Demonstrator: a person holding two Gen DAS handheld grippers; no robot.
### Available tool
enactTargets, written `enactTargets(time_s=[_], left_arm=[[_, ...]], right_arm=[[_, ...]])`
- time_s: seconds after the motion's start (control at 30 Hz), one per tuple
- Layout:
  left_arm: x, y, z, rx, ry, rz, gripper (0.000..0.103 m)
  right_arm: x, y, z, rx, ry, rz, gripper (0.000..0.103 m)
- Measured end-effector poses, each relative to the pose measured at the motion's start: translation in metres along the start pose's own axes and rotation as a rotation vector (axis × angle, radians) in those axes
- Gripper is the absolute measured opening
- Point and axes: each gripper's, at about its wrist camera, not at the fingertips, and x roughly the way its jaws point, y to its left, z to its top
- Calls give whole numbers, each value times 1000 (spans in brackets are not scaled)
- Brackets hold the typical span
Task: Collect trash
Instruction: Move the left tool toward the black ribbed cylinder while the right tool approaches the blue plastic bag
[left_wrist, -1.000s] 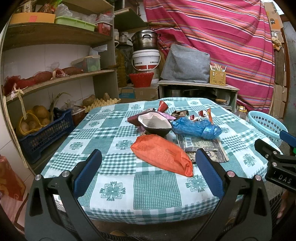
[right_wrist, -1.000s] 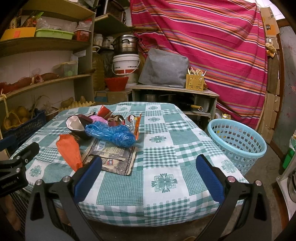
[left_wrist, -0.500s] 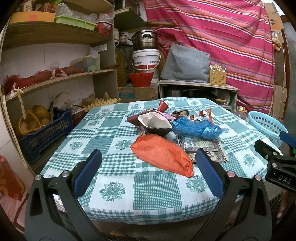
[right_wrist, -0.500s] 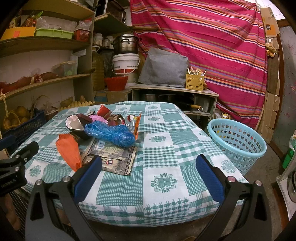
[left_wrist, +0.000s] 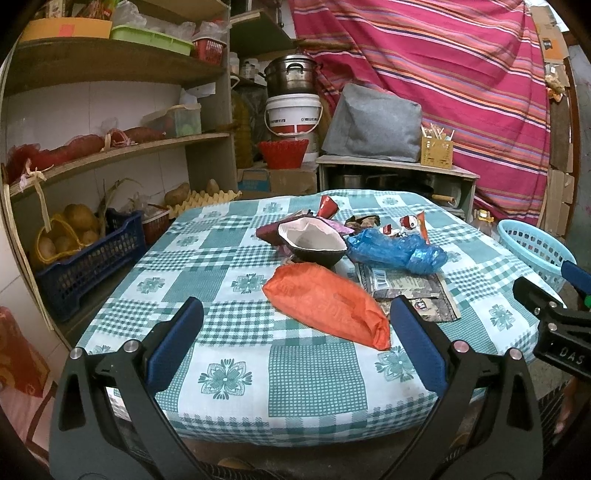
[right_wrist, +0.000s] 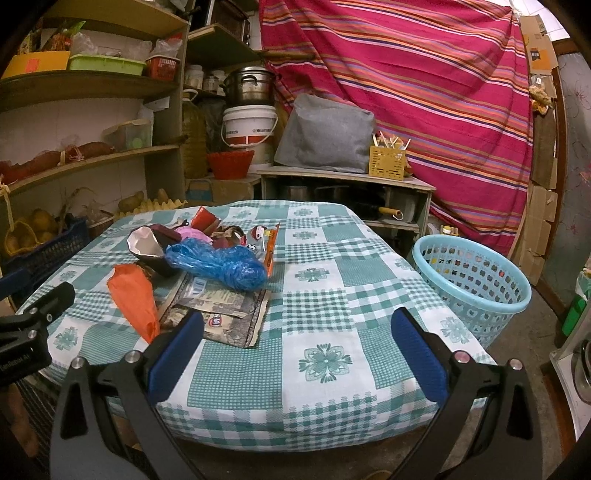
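Nothing much has moved since a second ago: both grippers hang at the near edge of the table (left_wrist: 229, 376) as before, and the litter lies where it lay. No piece has been picked up, so the task is at its very start, with the approach not yet begun. The left gripper (left_wrist: 295, 339) has its fingers spread wide with nothing between them, and the right gripper (right_wrist: 295, 343) is spread and empty likewise. Trash sits in a loose heap toward the middle of the checked cloth: an orange bag (left_wrist: 327, 304) lies nearest the left gripper, flat and crumpled; behind it a torn dark carton (left_wrist: 314, 245) gapes with a white inside; a blue plastic bag (right_wrist: 218, 266) is bunched up beside the carton, resting on flat printed wrappers (right_wrist: 221, 314); small red and pink scraps lie farther back (too small to tell apart). A light blue basket (right_wrist: 476, 284) stands on the floor just beside the table's right side and looks like the likely place for the trash. By my judgement the next move calls for the left gripper to reach forward and down over the orange bag, close on a raised fold of the thin plastic, and lift it clear without dragging the cloth.
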Motion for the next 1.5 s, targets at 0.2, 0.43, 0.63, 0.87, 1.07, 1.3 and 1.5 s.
enactTargets(time_s=[0.2, 0.43, 0.63, 0.87, 1.07, 1.3, 1.5], left_arm=[[5, 2, -1, -4, 7, 4, 98], [17, 5, 0, -10, 26, 5, 98], [22, 6, 2, -9, 32, 6, 98], [32, 10, 11, -9, 43, -8, 98], [43, 15, 20, -7, 60, -12, 98], [64, 23, 30, -19, 97, -6, 98], [84, 27, 41, 5, 115, -1, 98]], right_arm=[[5, -6, -1, -2, 3, -9, 99], [8, -5, 2, -7, 3, -23, 99], [17, -7, 5, -14, 24, -36, 99], [26, -6, 8, -22, 32, -55, 99], [41, -5, 15, -35, 59, -60, 99], [58, -13, 23, -22, 121, -93, 99], [70, -20, 27, -1, 131, -93, 99]])
